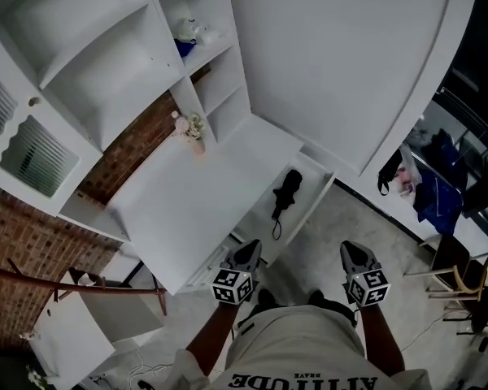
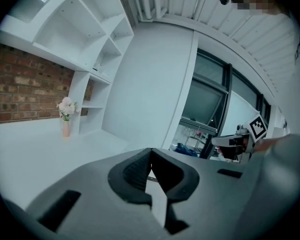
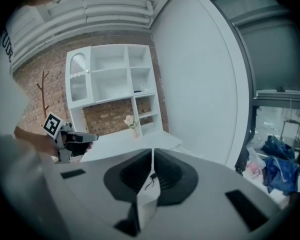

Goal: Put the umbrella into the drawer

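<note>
Lying in smooth white drawer (image 1: 309, 187): soft black folded cloth umbrella (image 1: 287, 190).
Tongs: grey plastic left tongs (image 2: 150, 151), right tongs (image 3: 153, 151) were shut, empty.

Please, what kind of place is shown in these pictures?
Probably a home-style room or a studio: a white shelf unit against a brick wall, a vase of flowers on the desk, and an umbrella lying in an open drawer.

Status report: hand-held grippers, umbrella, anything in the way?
Left hand-held gripper and right hand-held gripper shut, empty. Umbrella lies in the open drawer. Nothing blocks it.
</note>
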